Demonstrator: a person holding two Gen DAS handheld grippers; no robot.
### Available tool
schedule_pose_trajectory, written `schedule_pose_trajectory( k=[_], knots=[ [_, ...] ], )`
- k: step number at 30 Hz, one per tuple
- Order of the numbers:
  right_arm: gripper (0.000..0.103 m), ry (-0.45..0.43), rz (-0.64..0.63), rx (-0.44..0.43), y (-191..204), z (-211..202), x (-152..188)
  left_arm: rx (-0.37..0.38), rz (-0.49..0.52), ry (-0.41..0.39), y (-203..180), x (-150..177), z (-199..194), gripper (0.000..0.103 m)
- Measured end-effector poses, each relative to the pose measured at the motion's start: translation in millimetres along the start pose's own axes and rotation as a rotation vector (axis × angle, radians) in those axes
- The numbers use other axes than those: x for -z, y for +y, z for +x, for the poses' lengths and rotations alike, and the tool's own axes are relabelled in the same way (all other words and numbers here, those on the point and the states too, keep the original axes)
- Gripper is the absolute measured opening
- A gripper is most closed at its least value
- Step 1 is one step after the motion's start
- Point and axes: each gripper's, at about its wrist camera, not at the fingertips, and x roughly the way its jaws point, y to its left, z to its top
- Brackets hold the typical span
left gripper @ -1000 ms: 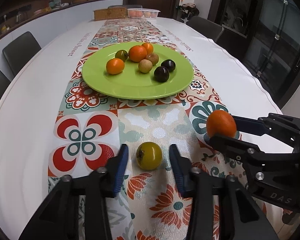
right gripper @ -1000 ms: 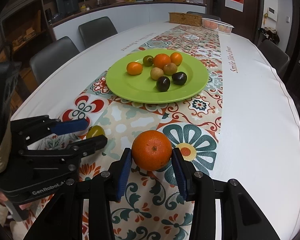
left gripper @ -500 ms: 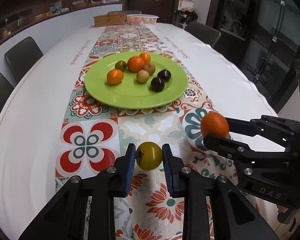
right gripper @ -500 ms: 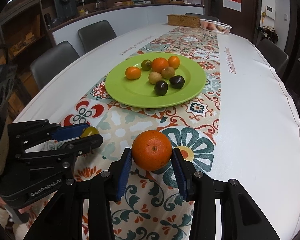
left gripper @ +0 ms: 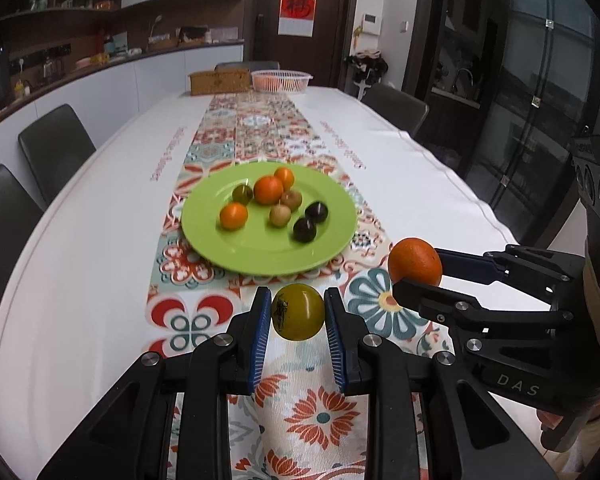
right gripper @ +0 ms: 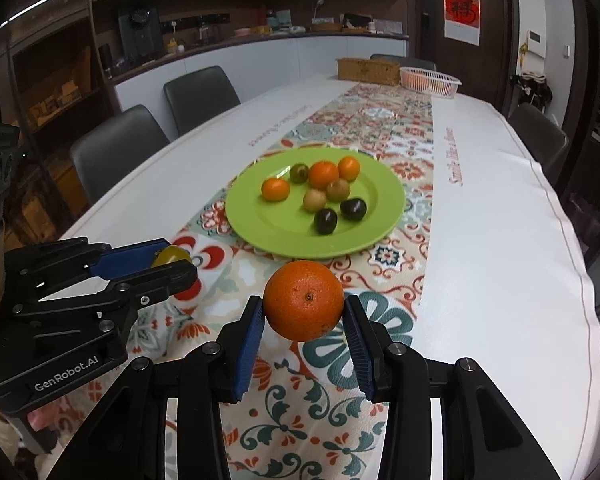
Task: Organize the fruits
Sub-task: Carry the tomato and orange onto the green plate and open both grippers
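My left gripper is shut on a yellow-green fruit and holds it above the patterned runner, short of the green plate. My right gripper is shut on an orange, also lifted above the runner. The plate holds several small fruits: oranges, dark plums and brownish ones. In the left wrist view the right gripper with its orange is to the right. In the right wrist view the left gripper with the yellow-green fruit is to the left, and the plate lies ahead.
A long white table carries a patterned runner. A wicker box and a white basket stand at the far end. Dark chairs line both sides.
My left gripper closed on the yellow-green fruit and lifted it off the runner. Both grippers rose, tilting the view upward, with the orange still held in the right.
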Motion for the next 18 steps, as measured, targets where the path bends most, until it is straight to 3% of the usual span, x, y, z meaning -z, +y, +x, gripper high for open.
schedule_pose_trajectory(
  k=[18],
  knots=[
    [0.042, -0.114, -0.001, 0.029, -16.6, -9.9, -51.9, -0.002, 0.022, -0.087, 3.8, -52.2, 2.5, 0.027]
  ],
)
